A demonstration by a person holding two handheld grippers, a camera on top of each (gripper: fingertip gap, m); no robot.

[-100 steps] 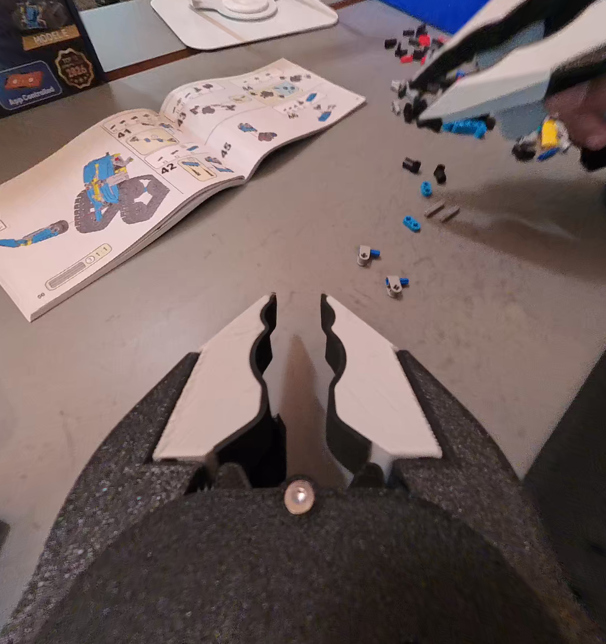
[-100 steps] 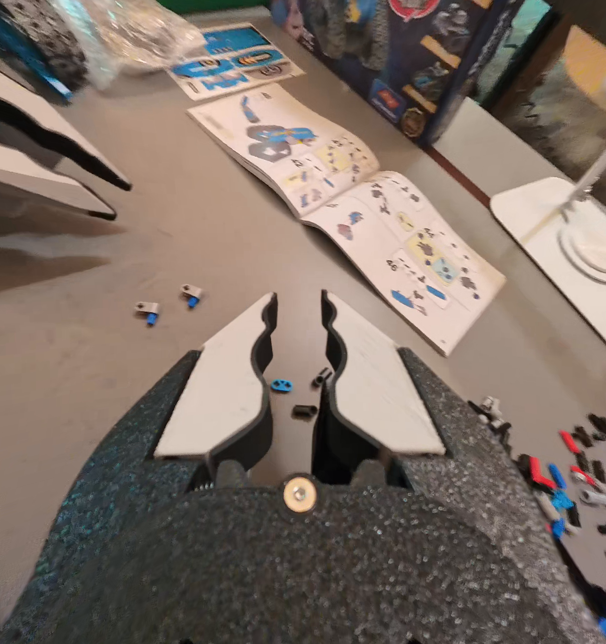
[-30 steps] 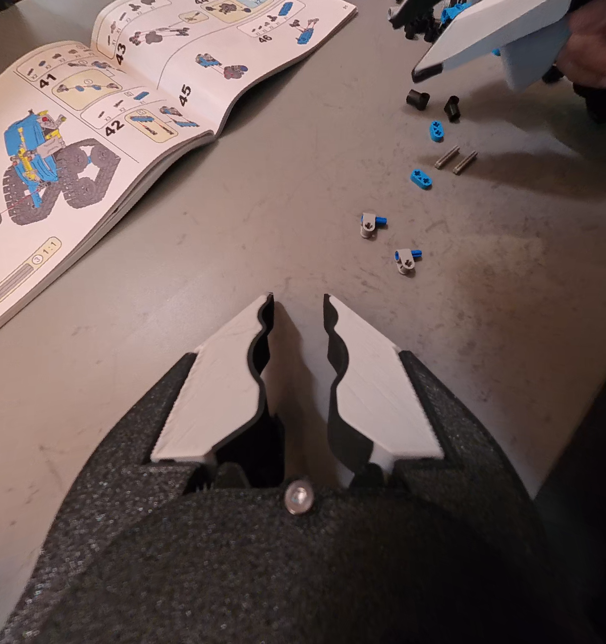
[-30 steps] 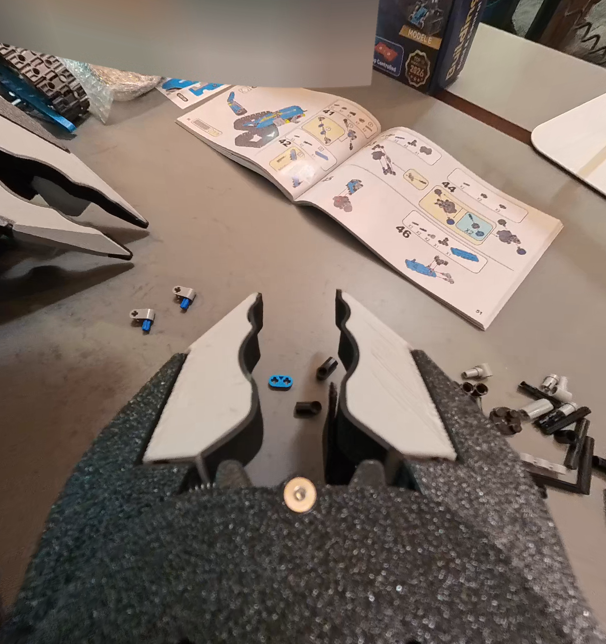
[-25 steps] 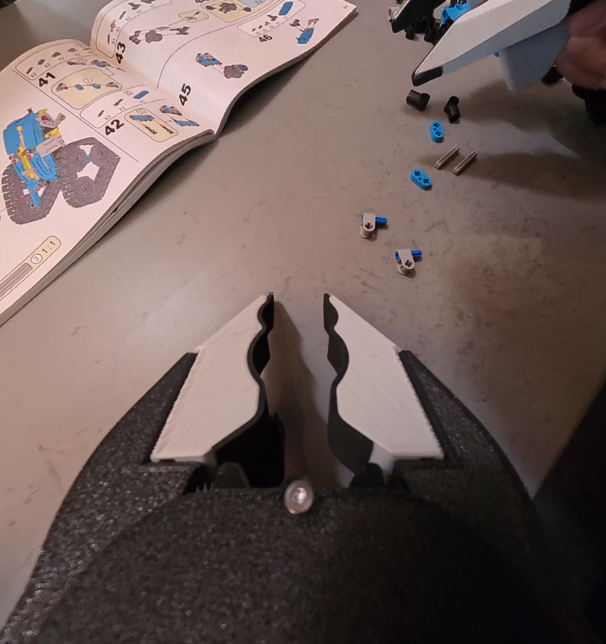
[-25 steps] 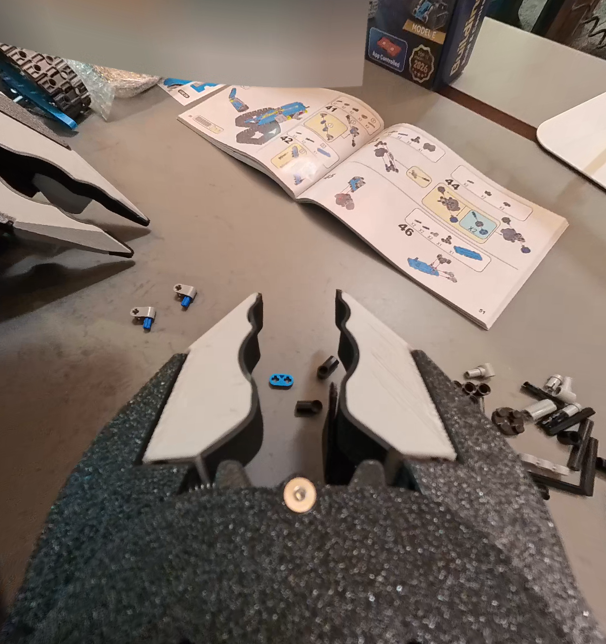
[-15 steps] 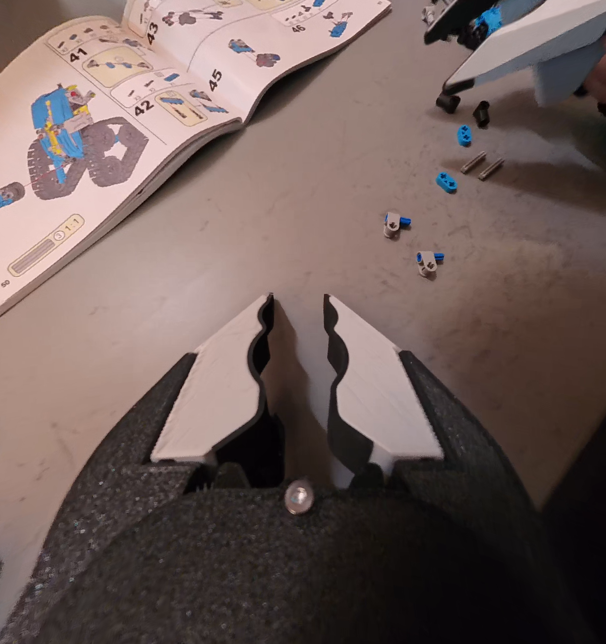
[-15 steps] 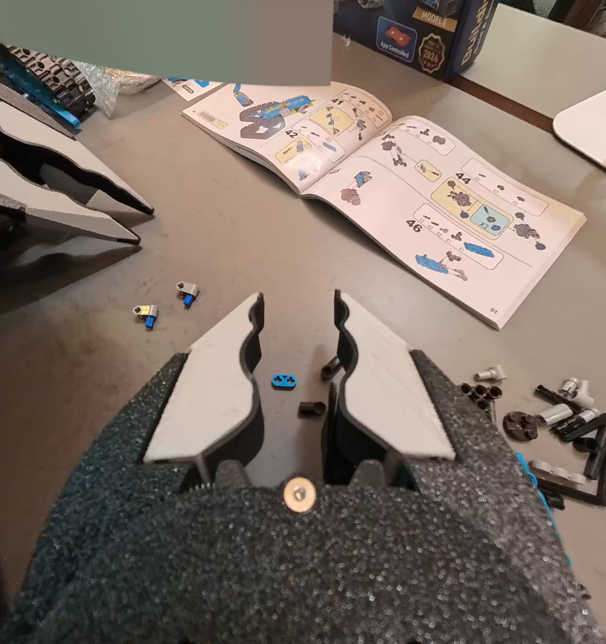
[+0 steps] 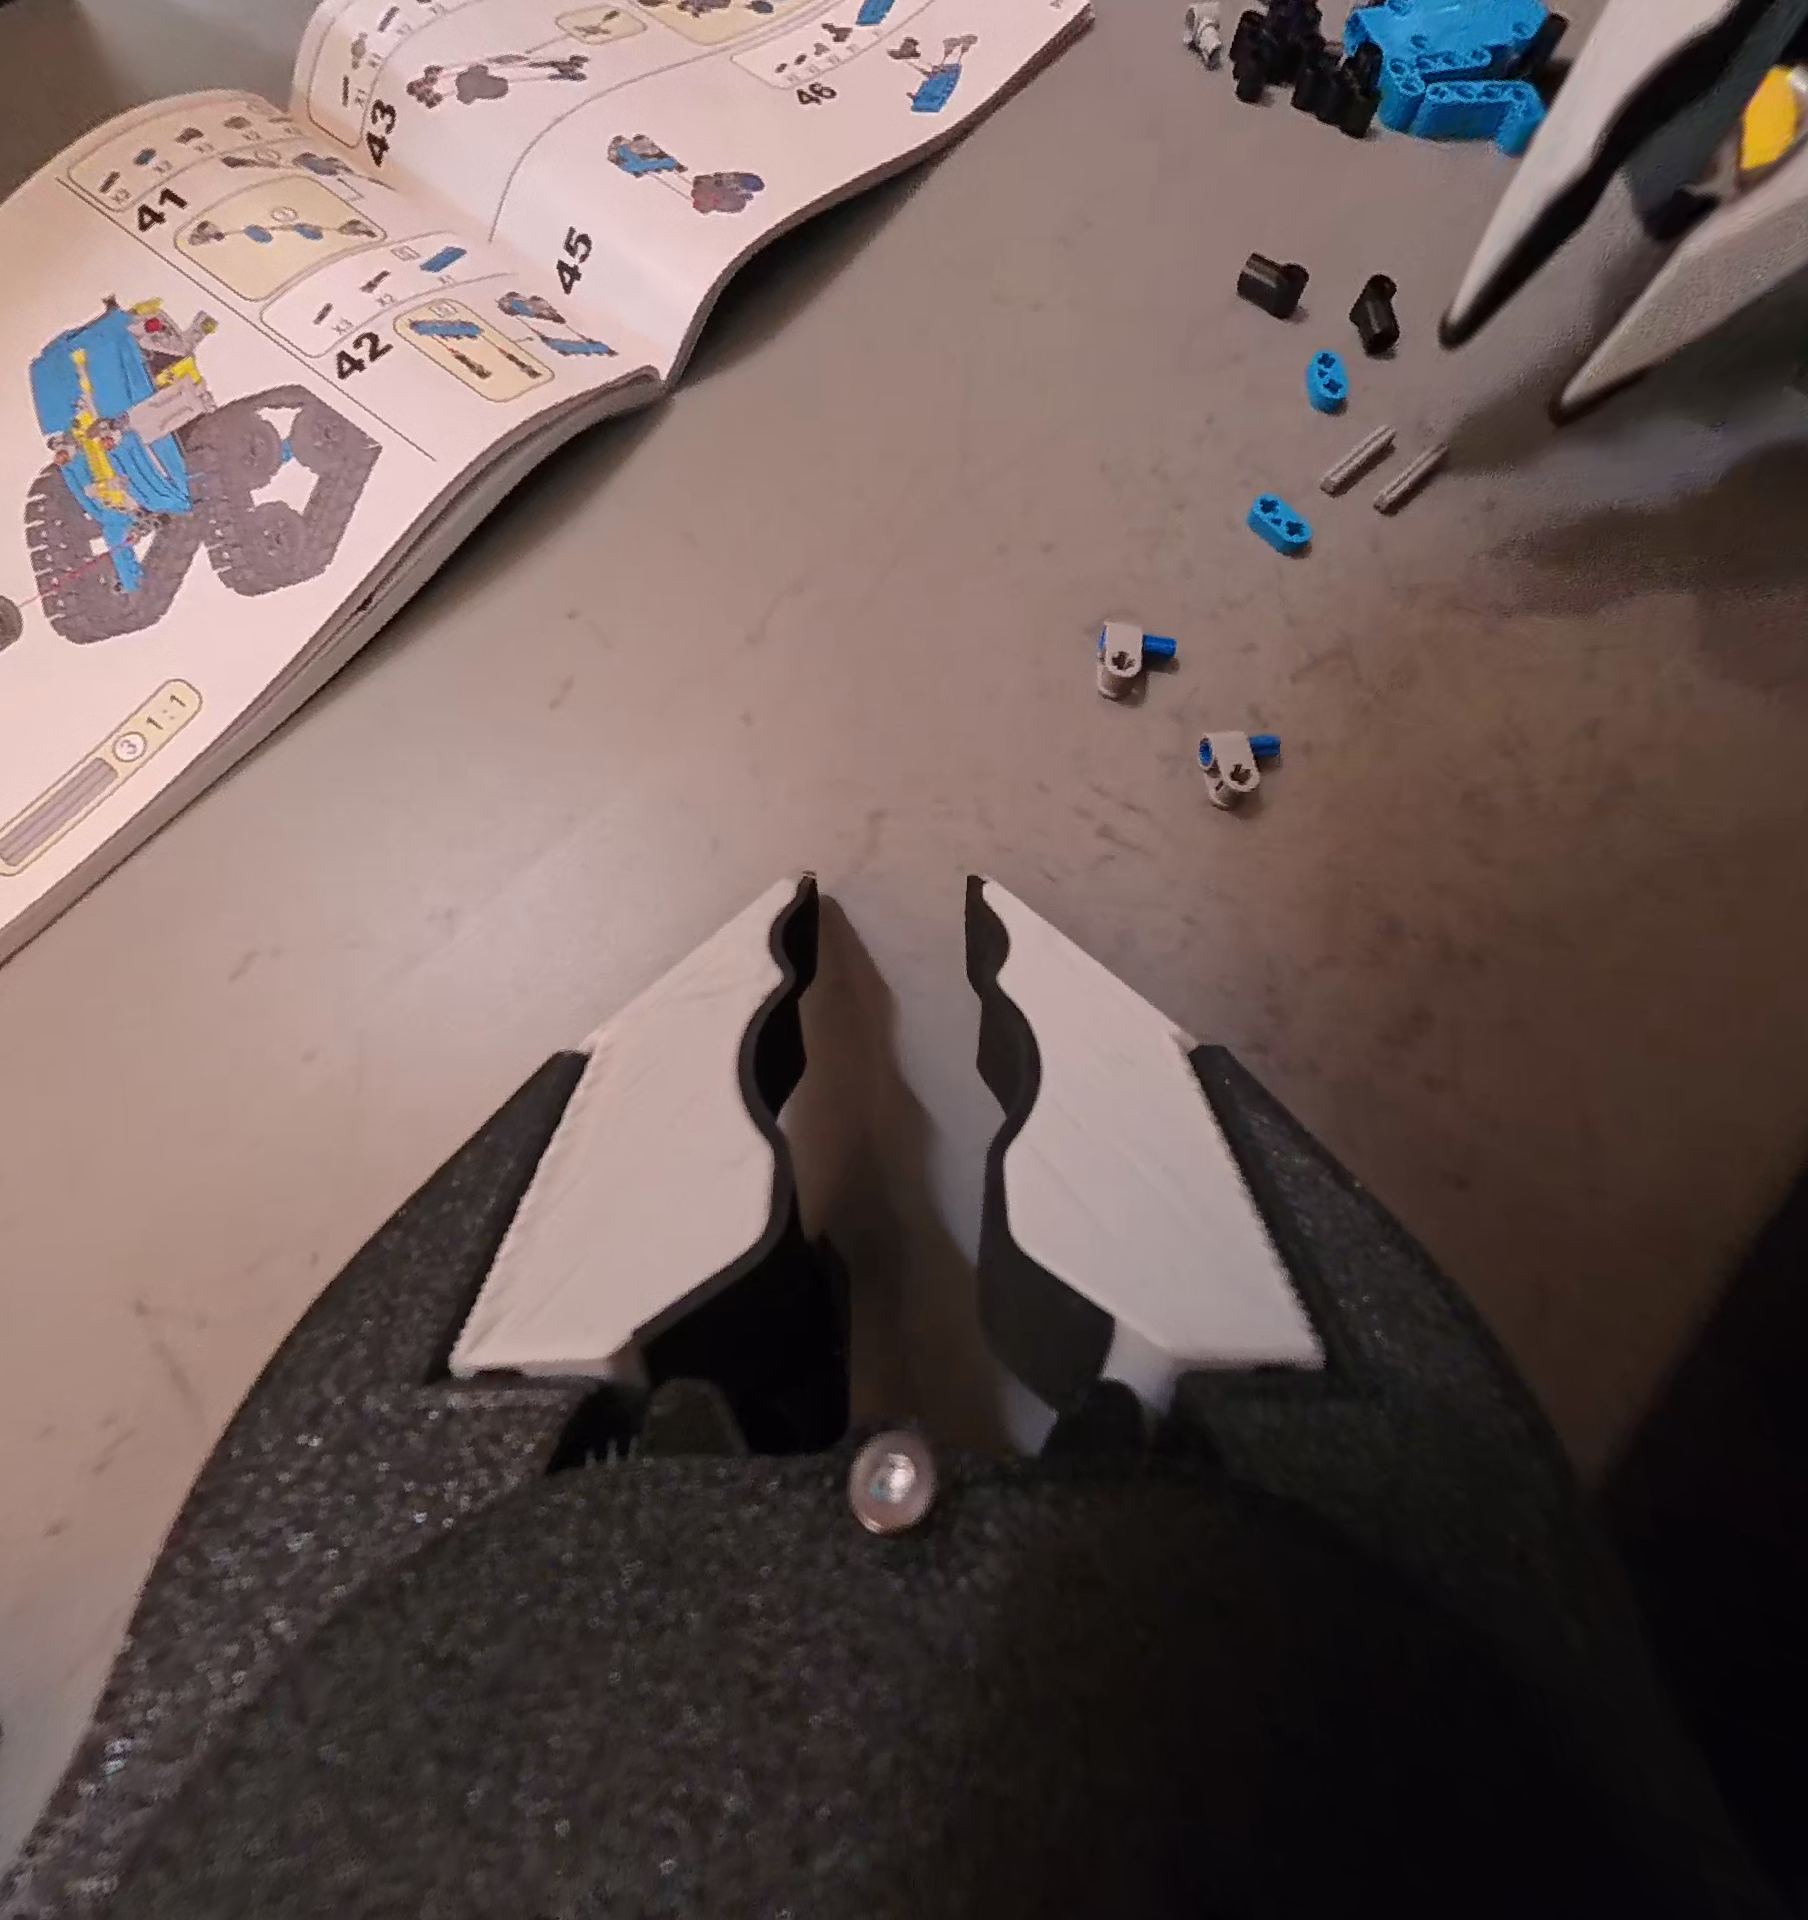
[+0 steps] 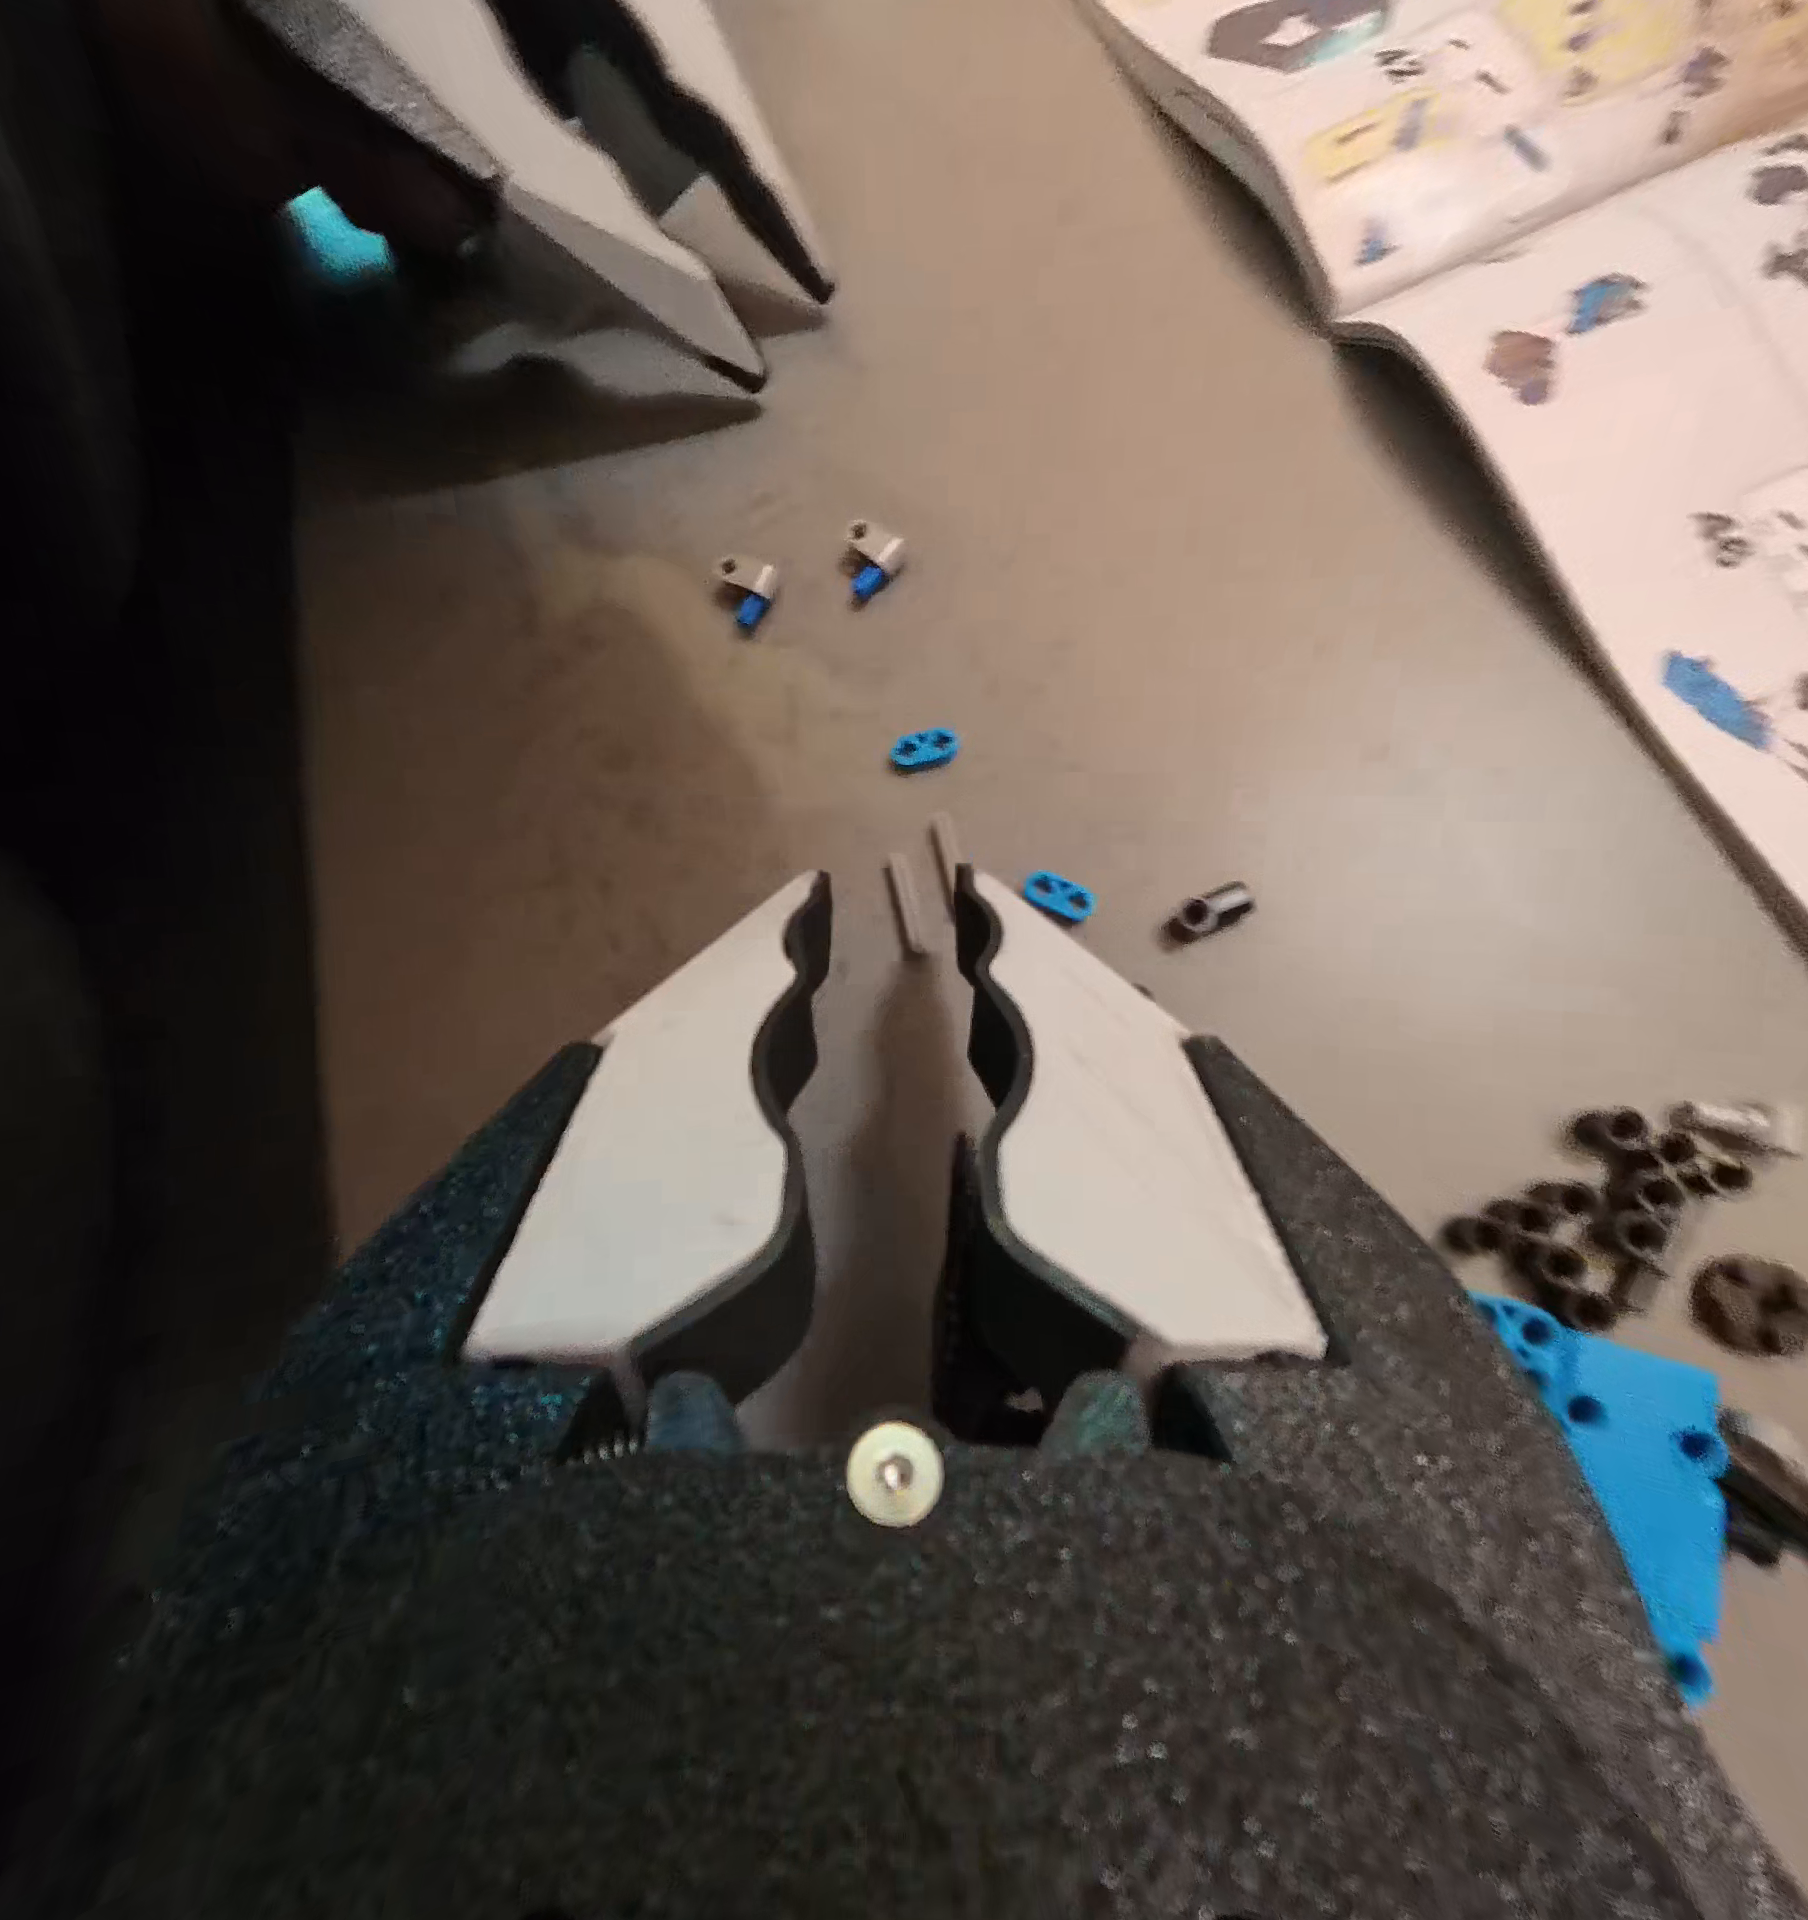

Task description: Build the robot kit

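**Inspector:** Grey table [image 9: 879, 540], matte, with scuffs and dark smudges, fills both views; lighting is warm and dim. No wall or floor can be made out. What lies on it?

**Assistant:** Open booklet [image 9: 287, 395] far left in the left wrist view, showing diagrams of a blue tracked vehicle. Small parts run in a line: 2 grey connectors with blue pins [image 9: 1128, 657] [image 9: 1232, 767], 2 blue links [image 9: 1278, 523] [image 9: 1326, 379], 2 grey axles [image 9: 1357, 459] [image 9: 1409, 478], 2 black bushes [image 9: 1272, 283] [image 9: 1376, 312]. Blue beams [image 9: 1451, 73] and a black pile [image 10: 1596, 1205] sit beyond.

**Inspector:** Left gripper [image 9: 889, 883]?

**Assistant:** Released, jaws apart with bare table between them, holding nothing. Nearest item: the closer connector, apart from it.

**Inspector:** Right gripper [image 10: 892, 878]?

**Assistant:** Also released and empty, tips low over the table. One axle [image 10: 905, 902] lies between the tips; the other [image 10: 944, 844] is just beside the right fingertip. Contact cannot be confirmed; the view is blurred.
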